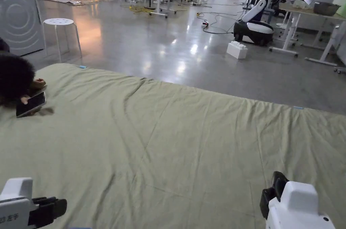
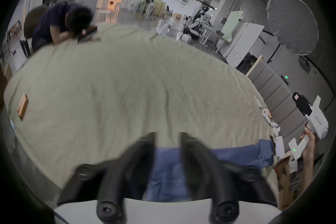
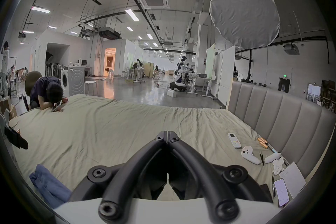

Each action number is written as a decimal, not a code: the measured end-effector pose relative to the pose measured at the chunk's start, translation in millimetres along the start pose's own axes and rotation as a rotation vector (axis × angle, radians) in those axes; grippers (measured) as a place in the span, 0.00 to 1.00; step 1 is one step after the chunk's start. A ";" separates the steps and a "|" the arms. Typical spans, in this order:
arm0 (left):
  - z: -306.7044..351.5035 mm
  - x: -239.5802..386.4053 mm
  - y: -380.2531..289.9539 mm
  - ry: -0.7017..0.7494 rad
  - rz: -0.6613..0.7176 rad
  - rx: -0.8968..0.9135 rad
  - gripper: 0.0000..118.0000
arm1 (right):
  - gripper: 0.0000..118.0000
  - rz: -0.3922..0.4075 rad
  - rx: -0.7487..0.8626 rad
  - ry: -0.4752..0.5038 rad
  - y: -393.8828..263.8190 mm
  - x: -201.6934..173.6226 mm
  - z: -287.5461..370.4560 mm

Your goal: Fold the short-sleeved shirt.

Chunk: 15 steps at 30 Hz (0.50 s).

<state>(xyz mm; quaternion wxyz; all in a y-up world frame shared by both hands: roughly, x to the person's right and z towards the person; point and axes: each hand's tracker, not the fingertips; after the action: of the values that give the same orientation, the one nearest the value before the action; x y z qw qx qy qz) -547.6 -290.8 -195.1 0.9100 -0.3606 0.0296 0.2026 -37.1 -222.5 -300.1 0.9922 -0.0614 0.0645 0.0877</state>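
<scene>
Shirt: blue shirt (image 2: 169, 169) lies bunched at bottom centre of the left gripper view, near the bed's near edge; not yet spread.
Left gripper (image 2: 168, 138): jaws apart, hovering above the blue cloth, likely set to pinch it.
Right gripper (image 3: 167, 134): jaws together, empty, raised above the sheet.
Open room: green sheet (image 1: 175, 138) bare through mid-frame.
Edges: person with phone (image 1: 30, 104) at left; clutter (image 3: 251, 154) lower right by the headboard (image 3: 283, 115).
</scene>
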 end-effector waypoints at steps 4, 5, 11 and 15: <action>-21.7 -27.3 -13.4 -0.091 0.090 -0.171 0.68 | 0.00 0.006 -0.036 0.010 -5.7 -3.9 -3.4; -28.8 -40.6 -16.5 -0.126 0.094 -0.183 0.68 | 0.00 0.002 -0.051 0.012 -7.7 -4.7 -4.1; -79.7 -101.9 -41.0 -0.317 0.322 -0.349 0.68 | 0.00 0.028 -0.083 0.012 -16.7 -7.6 -5.8; -92.3 -122.7 -54.5 -0.459 0.479 -0.279 0.67 | 0.00 0.037 -0.103 0.011 -22.0 -7.9 -5.6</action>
<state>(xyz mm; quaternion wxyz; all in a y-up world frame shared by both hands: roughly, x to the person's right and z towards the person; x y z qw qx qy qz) -630.3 -431.0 -203.6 0.7617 -0.4091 -0.1199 0.4880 -41.5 -246.1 -302.0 0.9855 -0.1120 0.0667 0.1091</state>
